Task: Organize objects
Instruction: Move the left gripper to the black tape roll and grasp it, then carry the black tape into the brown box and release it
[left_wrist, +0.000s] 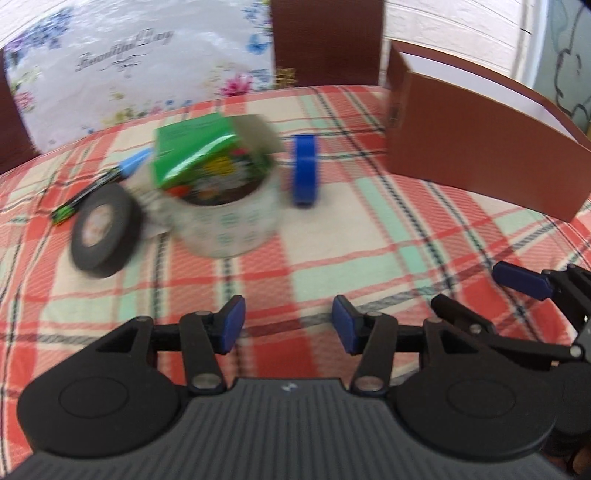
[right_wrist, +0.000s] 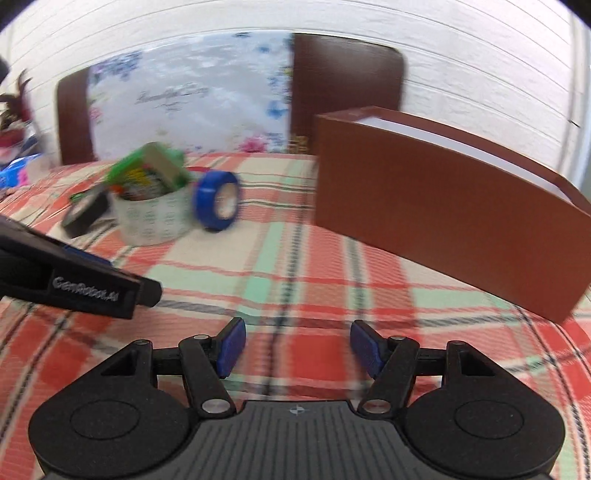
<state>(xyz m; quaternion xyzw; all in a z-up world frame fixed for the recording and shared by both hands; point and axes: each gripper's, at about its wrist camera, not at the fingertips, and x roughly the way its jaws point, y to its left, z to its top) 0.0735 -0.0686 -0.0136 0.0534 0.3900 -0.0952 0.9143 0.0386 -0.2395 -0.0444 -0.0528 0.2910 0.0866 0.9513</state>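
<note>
Left wrist view: left gripper (left_wrist: 288, 325) jaws apart, nothing between, over plaid cloth (left_wrist: 332, 236) near front edge. Right gripper (right_wrist: 295, 347) likewise apart, empty. Clear tape roll (left_wrist: 225, 221) mid-cloth, green box (left_wrist: 199, 155) tilted in its core. Black tape (left_wrist: 105, 230) leaning at its left; blue tape (left_wrist: 304, 170) upright at its right, apart. Pen (left_wrist: 92, 188) behind black tape. Brown box (left_wrist: 480, 162) toward right edge, open-topped.

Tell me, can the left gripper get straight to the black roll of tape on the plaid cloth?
Probably yes. The left gripper is open and empty, with only bare plaid cloth between it and the black roll of tape, which leans beside the wide clear tape roll.
</note>
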